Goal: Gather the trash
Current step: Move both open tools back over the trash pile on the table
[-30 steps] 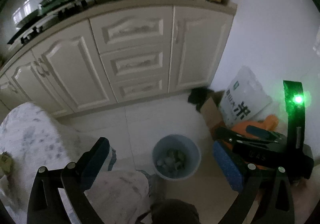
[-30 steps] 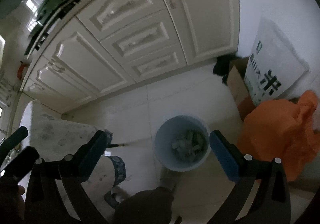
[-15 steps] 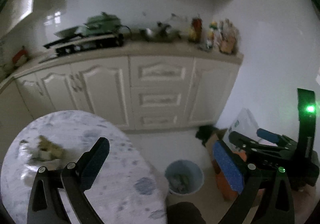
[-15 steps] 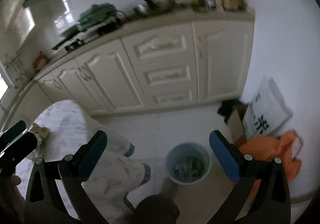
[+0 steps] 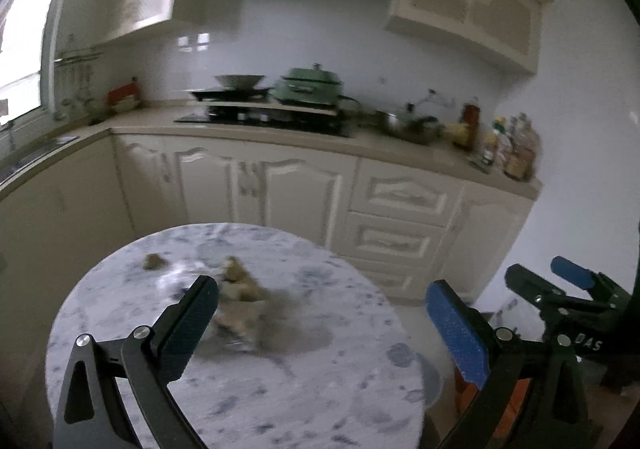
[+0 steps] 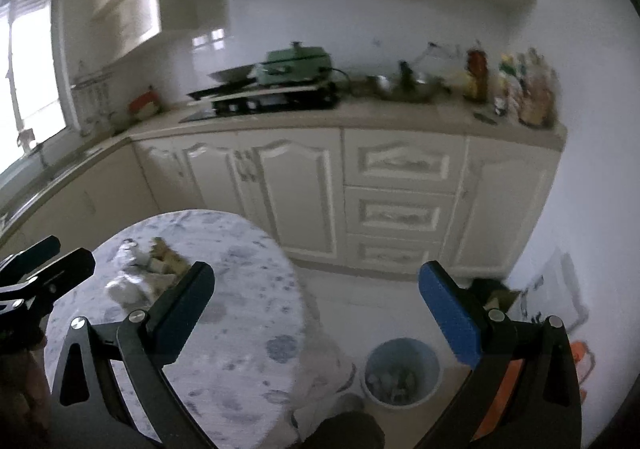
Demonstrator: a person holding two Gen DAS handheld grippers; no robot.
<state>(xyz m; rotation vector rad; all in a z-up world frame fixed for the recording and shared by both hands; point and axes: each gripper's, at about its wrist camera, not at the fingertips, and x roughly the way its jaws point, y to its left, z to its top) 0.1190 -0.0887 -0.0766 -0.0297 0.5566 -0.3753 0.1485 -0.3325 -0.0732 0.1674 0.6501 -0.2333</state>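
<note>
Left wrist view: my left gripper (image 5: 320,323) hangs spread wide and empty over the marble table (image 5: 320,389), brownish trash (image 5: 240,285) at frame centre-left. I'd straddle that blurry heap squarely before pinching. My right gripper (image 6: 316,301) also gapes — the bin (image 6: 402,377) waits lower right.

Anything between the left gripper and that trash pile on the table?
No: in the left wrist view only bare marbled tabletop separates the open left gripper from the blurred trash pile.

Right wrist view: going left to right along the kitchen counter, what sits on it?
Red item → wok → green cooker → metal pan → cluster of bottles.
</note>
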